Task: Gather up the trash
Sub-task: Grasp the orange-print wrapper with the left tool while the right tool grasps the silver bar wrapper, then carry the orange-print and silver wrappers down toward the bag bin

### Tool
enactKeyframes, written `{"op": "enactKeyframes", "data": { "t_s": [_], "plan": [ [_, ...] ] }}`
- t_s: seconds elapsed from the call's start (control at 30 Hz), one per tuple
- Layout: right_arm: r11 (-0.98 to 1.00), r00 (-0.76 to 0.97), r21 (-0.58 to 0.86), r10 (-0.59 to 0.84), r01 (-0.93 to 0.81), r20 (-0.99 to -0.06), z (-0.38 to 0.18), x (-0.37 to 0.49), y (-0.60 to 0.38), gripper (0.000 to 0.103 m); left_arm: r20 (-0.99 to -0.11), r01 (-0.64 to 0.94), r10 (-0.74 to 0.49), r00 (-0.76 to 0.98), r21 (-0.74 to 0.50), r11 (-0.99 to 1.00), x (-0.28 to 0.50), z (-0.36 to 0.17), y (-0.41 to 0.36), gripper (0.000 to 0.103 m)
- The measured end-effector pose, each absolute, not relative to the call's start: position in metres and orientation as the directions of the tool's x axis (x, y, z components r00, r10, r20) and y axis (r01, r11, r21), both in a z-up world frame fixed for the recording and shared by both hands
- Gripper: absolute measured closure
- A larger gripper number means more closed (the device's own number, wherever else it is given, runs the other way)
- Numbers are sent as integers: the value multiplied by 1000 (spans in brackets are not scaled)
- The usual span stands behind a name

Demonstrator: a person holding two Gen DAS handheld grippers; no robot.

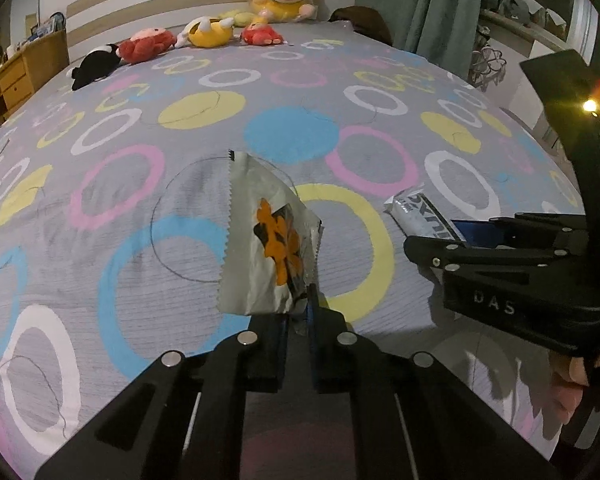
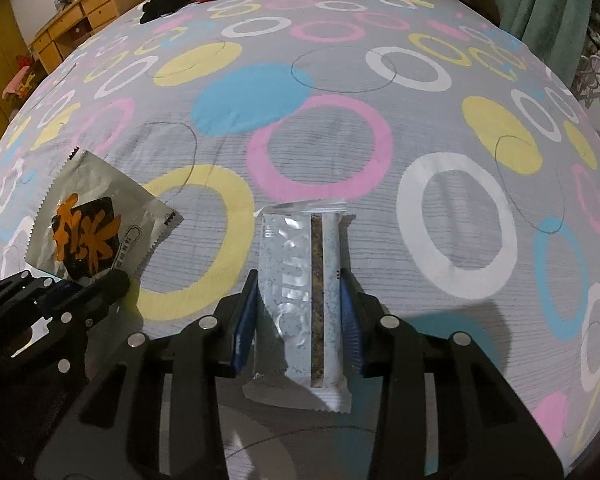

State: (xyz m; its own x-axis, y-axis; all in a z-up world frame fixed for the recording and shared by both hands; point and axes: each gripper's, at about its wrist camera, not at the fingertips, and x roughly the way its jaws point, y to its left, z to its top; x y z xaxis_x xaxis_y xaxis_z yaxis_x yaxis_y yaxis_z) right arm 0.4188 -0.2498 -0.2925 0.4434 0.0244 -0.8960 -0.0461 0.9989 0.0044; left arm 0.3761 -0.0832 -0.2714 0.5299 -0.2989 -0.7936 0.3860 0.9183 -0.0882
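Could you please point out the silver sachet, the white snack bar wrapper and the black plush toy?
silver sachet (image 1: 260,240): left wrist view, its printed face.
white snack bar wrapper (image 2: 296,280): right wrist view, its middle.
black plush toy (image 1: 96,65): left wrist view, its body.

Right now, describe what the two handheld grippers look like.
Both are matte black plastic. The left gripper and right gripper have angular slotted arms with round silver pins and blue pads on the fingers. The right one's body carries raised "DAS" lettering and a glowing orange-red light.
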Motion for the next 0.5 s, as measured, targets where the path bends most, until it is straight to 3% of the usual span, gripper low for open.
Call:
{"op": "enactKeyframes", "data": {
  "t_s": [0.5],
  "plan": [
    [998, 460, 20, 49, -67, -887, -281, 408, -246, 66, -778, 396, -322, 539, -103, 912, 370, -259, -80, 94]
  ]
}}
